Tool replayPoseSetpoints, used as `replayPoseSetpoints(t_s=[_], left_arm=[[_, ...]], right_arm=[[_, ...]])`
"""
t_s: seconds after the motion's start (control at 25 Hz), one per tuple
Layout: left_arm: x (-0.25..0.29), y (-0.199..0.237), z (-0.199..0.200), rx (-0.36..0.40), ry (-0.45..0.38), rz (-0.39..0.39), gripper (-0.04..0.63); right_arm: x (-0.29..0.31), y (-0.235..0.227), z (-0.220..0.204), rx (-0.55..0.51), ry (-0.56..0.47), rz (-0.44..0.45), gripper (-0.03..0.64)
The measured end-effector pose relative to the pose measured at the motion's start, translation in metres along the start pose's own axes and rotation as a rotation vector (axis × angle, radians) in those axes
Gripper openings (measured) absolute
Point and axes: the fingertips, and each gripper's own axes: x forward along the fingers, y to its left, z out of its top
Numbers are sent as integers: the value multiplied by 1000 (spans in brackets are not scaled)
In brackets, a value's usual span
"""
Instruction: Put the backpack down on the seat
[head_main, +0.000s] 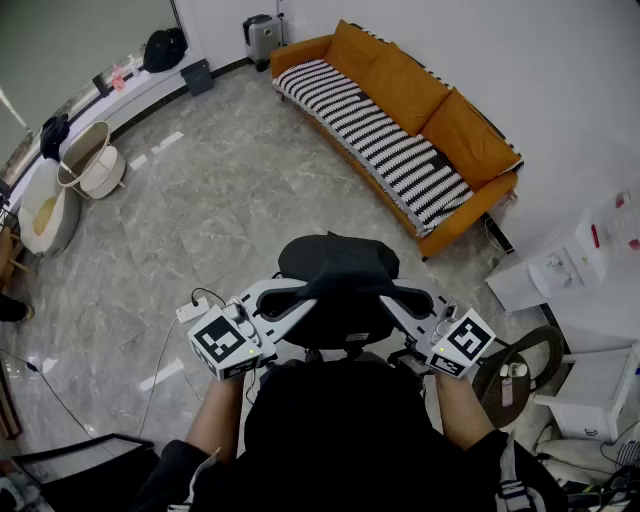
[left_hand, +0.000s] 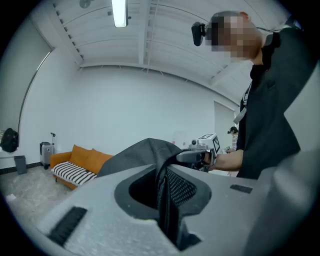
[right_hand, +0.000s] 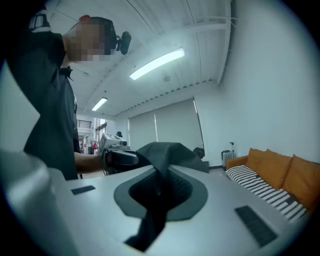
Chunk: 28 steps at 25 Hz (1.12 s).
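Black fabric of the backpack (head_main: 337, 272) is clamped by both grippers. The left gripper (left_hand: 164, 202) has its jaws closed on a mesh-lined strap (left_hand: 176, 186), and the right gripper (right_hand: 156, 200) is closed on another fold of the same bag. The backpack hangs between them, held up in front of the person's chest, over the grey marbled floor (head_main: 220, 210). Far to the right, well apart, an orange sofa (head_main: 400, 85) with a striped cover (head_main: 370, 130) stands against a white wall (head_main: 560, 90).

grippers: left gripper (head_main: 298, 296) and right gripper (head_main: 398, 296), pale grey shells, black pad insides
marker cubes (head_main: 222, 342): black-and-white squares, one per gripper
cable (head_main: 160, 352): thin, white, left side
top (head_main: 340, 430): plain black, dark sleeves
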Motion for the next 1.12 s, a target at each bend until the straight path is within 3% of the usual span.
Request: replayPoseSetpoints(t_s=[0.16, 0.32, 0.6, 0.8, 1.12], left_arm=[[-12, -2, 3, -51, 0, 6, 55], [-20, 3, -6, -14, -8, -11, 55], [-23, 4, -5, -46, -7, -20, 55], [-20, 6, -5, -12, -20, -35, 55], [-18, 8, 5, -24, -28, -51, 55]], right_arm=[[10, 10, -4, 0, 3, 1, 35], [15, 15, -6, 3, 9, -5, 35], [19, 17, -8, -1, 19, -16, 35], [17, 14, -4, -9, 11, -24, 35], [16, 14, 1, -3, 11, -58, 35]])
